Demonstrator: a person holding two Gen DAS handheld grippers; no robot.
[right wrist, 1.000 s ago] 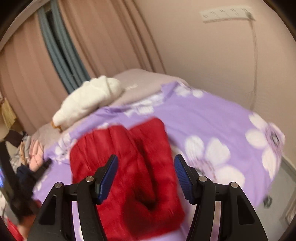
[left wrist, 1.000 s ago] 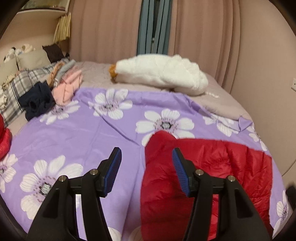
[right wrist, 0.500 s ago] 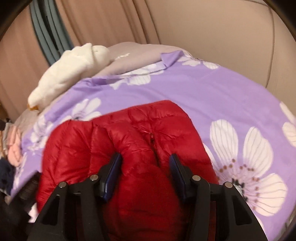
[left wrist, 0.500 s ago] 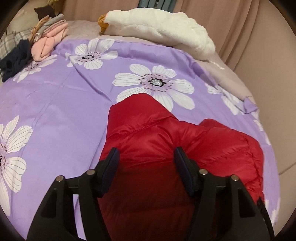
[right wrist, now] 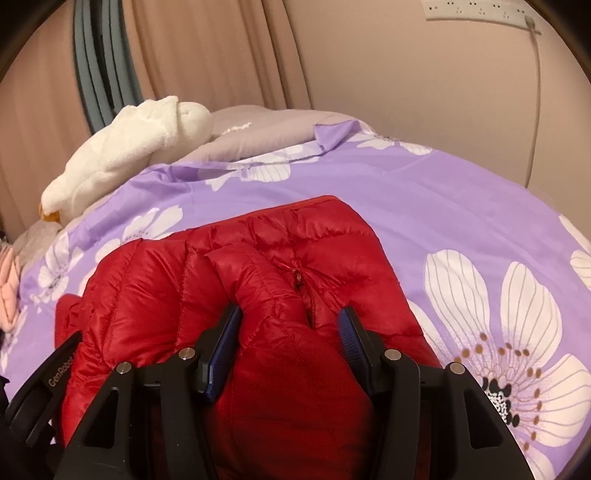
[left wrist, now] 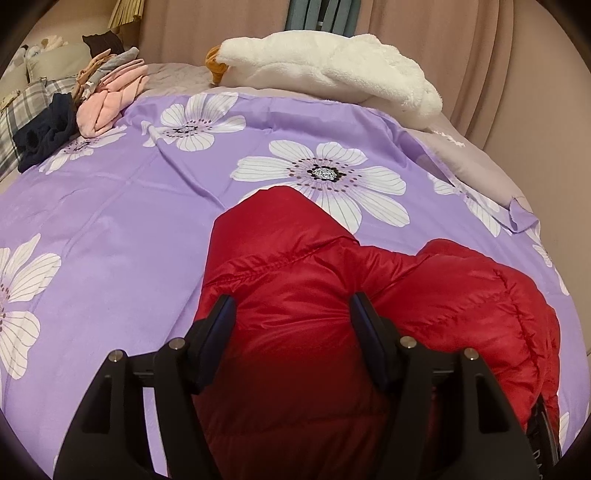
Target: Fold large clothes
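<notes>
A red puffer jacket (left wrist: 317,280) lies bunched on a purple flowered bedsheet (left wrist: 110,229). It also shows in the right wrist view (right wrist: 258,266), with its zipper (right wrist: 301,284) facing up. My left gripper (left wrist: 293,314) is pressed down onto the jacket's left part, jaws wide, with red fabric bulging between them. My right gripper (right wrist: 290,325) is pressed onto the jacket's near right part, jaws a little narrower, a thick fold between them. The left gripper's body (right wrist: 40,391) shows at the lower left of the right wrist view.
A white plush goose (left wrist: 332,70) lies at the head of the bed. A pile of pink, navy and plaid clothes (left wrist: 92,99) sits at the far left. Curtains (right wrist: 207,55) and a wall with a power strip (right wrist: 476,11) stand behind.
Both grippers came down from above the bed onto the red jacket. The right jaws have narrowed slightly around a fold. The views have tilted up a little in the last half second.
</notes>
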